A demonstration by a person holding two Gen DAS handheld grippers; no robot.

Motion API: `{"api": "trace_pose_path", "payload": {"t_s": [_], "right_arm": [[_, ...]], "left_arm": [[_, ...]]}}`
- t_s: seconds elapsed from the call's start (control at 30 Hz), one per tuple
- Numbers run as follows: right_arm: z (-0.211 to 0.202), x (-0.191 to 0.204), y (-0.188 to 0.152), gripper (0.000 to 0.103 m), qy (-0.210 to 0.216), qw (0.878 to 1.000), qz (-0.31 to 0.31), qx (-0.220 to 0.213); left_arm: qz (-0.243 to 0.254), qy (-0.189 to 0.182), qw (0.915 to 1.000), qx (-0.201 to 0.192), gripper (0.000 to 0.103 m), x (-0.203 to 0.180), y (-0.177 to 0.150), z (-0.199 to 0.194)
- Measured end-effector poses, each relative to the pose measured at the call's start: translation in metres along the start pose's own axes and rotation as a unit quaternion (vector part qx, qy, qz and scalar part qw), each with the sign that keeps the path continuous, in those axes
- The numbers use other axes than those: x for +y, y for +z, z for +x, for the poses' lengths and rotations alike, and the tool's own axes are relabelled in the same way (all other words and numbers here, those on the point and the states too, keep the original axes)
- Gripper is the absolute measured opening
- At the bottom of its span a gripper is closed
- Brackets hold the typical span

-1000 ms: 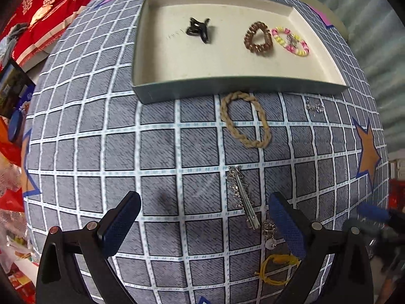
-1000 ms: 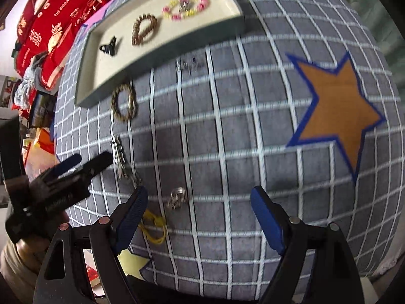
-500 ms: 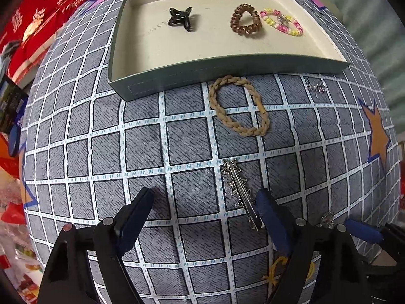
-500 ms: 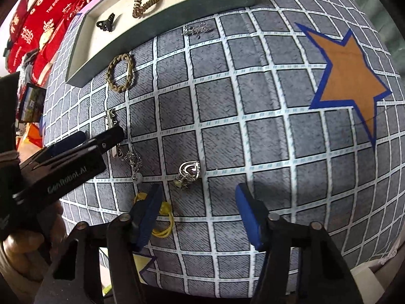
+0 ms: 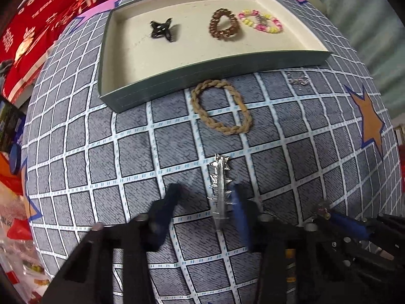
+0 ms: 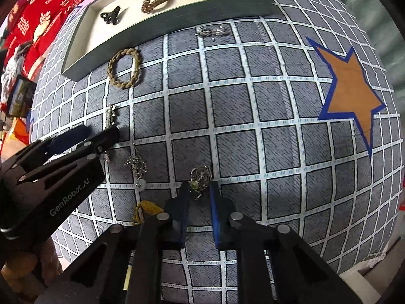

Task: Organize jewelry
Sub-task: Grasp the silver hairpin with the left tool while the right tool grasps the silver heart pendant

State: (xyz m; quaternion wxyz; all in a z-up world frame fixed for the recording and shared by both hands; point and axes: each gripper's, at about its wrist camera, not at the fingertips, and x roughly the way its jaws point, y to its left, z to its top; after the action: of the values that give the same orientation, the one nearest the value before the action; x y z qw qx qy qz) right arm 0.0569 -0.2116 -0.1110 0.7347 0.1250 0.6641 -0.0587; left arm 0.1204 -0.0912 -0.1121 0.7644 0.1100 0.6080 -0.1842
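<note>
A shallow cream tray holds a black claw clip, a brown coil tie and a pink-yellow bead bracelet. On the cloth lie a braided tan band and a silver hair clip. My left gripper is half closed around the silver hair clip, which lies against the right finger. My right gripper is nearly shut around a small silver ring; contact is unclear.
A silver chain piece lies by the tray's right corner. A silver pendant and a yellow band lie between the grippers. Red fabric lies beyond the table's left edge.
Both grippers moved forward and down and narrowed their jaws: the left around the silver hair clip, the right around the silver ring.
</note>
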Motion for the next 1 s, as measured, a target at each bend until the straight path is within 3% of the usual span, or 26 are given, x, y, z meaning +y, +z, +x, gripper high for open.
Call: {"api": "trace_pose_path", "payload": {"t_s": [0.07, 0.17, 0.3, 0.67, 0.7, 0.73, 0.8, 1.0], "right_arm": [[0.000, 0.001, -0.002, 0.008, 0.002, 1.000, 0.000, 0.000], [-0.003, -0.006, -0.003, 0.008, 0.026, 1.000, 0.015, 0.002], [-0.013, -0.014, -0.003, 0.006, 0.047, 0.999, 0.022, -0.008], [-0.026, -0.030, 0.007, 0.006, 0.091, 0.995, 0.033, -0.006], [-0.025, -0.031, 0.006, 0.012, 0.092, 0.995, 0.033, -0.004], [-0.025, -0.034, 0.005, 0.030, 0.091, 0.995, 0.031, 0.000], [-0.022, -0.033, 0.005, 0.055, 0.086, 0.996, 0.028, 0.002], [-0.007, -0.018, 0.003, 0.054, 0.056, 0.998, -0.007, 0.008]], "left_arm": [[0.001, -0.009, 1.0000, 0.001, 0.028, -0.001, 0.001, -0.003], [-0.019, -0.041, 0.9990, 0.005, 0.027, 0.004, 0.000, -0.008], [-0.030, -0.052, 0.9982, 0.001, 0.022, 0.010, -0.005, -0.019], [-0.048, -0.060, 0.9970, -0.007, 0.021, 0.023, -0.014, -0.042], [-0.049, -0.059, 0.9970, -0.007, 0.021, 0.025, -0.014, -0.042], [-0.050, -0.059, 0.9970, -0.006, 0.021, 0.024, -0.015, -0.043], [-0.051, -0.059, 0.9969, -0.004, 0.021, 0.038, -0.013, -0.032], [-0.048, -0.029, 0.9984, -0.006, 0.021, 0.037, -0.012, -0.033]]}}
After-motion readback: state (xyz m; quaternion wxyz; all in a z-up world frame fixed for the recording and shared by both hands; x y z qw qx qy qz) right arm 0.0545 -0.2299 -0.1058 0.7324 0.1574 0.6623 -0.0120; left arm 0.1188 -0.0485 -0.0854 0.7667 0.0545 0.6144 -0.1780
